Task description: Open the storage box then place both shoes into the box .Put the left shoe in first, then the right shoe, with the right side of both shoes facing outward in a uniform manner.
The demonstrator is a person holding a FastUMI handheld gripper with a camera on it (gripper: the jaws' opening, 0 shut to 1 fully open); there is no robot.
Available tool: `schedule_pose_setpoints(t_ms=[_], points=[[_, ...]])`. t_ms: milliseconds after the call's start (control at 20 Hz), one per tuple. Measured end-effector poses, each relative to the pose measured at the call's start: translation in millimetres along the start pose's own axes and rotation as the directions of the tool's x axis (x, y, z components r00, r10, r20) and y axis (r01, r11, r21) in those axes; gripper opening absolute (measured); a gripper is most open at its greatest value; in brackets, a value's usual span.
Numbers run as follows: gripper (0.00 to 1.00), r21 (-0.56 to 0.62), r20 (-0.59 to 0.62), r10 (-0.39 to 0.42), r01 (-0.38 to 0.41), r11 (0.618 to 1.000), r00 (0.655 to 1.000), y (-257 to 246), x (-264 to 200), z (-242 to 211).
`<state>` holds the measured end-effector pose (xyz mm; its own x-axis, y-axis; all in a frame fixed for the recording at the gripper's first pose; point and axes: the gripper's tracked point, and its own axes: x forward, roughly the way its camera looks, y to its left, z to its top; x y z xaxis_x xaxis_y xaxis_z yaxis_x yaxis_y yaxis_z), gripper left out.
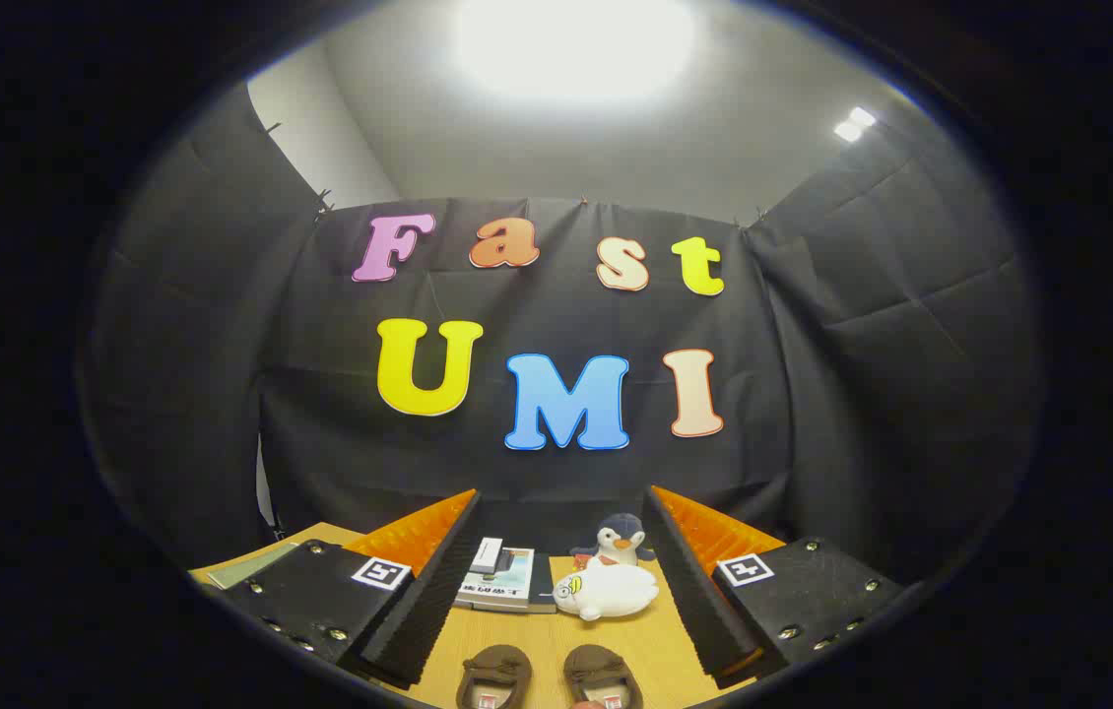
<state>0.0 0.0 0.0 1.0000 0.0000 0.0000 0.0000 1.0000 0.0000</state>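
Across the booth's lower part runs a wooden table, its pale top showing between the two fingers of the gripper. Those fingers stand wide apart with nothing held between them, one rising on each side of the table's middle strip. Each finger carries a square marker near its base.

Between the fingers, at the near end of the table, sits a pair of brown shoes, side by side and close together, toes pointing away towards the wall; the left shoe and the right shoe are cut off at the heel, so their far backs cannot be judged. Beyond the shoes, also between the fingers, lies a white plush toy on its side. Just to its left rests a book, with a small white box-like item on top, possibly a case, though it is too small to tell. Behind the white toy, near the wall, a small grey penguin toy sits upright.
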Motion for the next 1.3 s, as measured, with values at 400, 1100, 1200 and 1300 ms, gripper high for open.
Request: schedule_pose_setpoints(t_ms=[400,1100,1200,1300], points=[[0.98,-0.007,0.019,0.008,-0.008,1.0,1.0,2,2,9],[0.98,0.076,-0.005,0.063,-0.062,0.995,0.998,15,-5,-7],[0.97,0.093,-0.018,0.092,-0.09,0.992,0.996,26,-7,-15],[0.98,0.132,-0.045,0.126,-0.119,0.984,0.991,41,-11,-28]])
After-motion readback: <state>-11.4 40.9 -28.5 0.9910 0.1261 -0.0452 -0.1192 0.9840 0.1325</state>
